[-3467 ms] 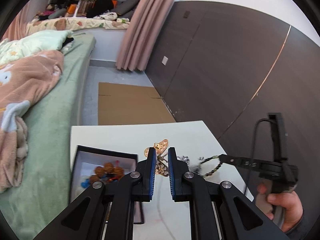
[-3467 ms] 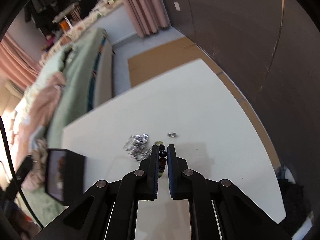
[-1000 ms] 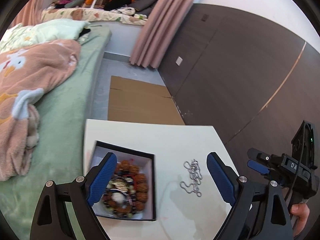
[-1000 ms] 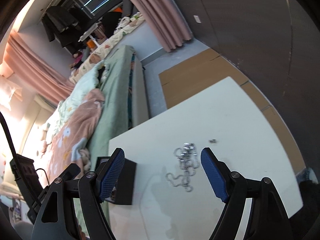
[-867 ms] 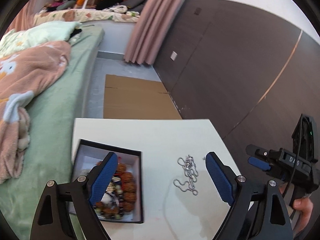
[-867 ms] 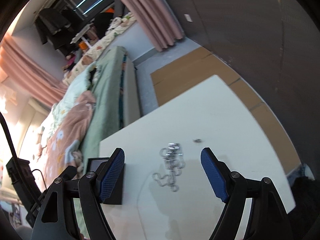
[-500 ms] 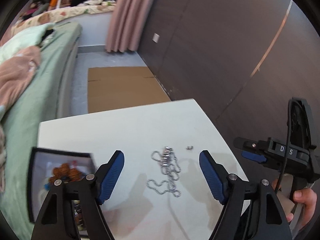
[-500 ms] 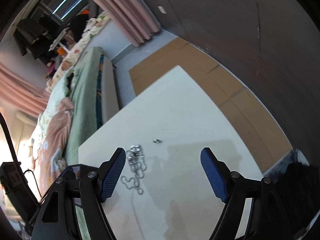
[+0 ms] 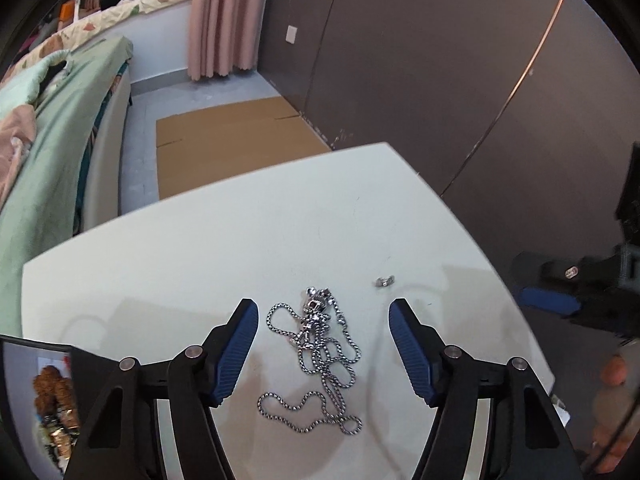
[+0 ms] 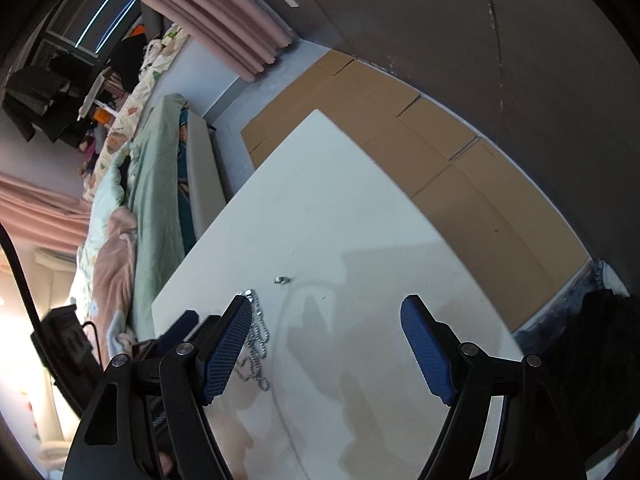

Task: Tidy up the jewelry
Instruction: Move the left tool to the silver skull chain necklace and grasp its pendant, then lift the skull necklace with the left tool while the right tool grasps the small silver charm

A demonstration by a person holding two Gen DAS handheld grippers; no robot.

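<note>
Left claw (image 9: 323,344) spread over chain (image 9: 320,356); ring (image 9: 384,281) near

Silver chain necklace (image 9: 320,356) tangled flat on table, small silver ring (image 9: 384,281) nearby

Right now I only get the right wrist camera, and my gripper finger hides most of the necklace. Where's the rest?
Observer: The left wrist camera shows the whole silver necklace tangled on the white table, between the fingers of the open left gripper, untouched.
Operator: Where's the box?
Observer: The jewelry box sits left of the left gripper, with brown beads inside.
Operator: Is there a pendant?
Observer: Yes, a silver pendant lies at the tangle's far end.
</note>
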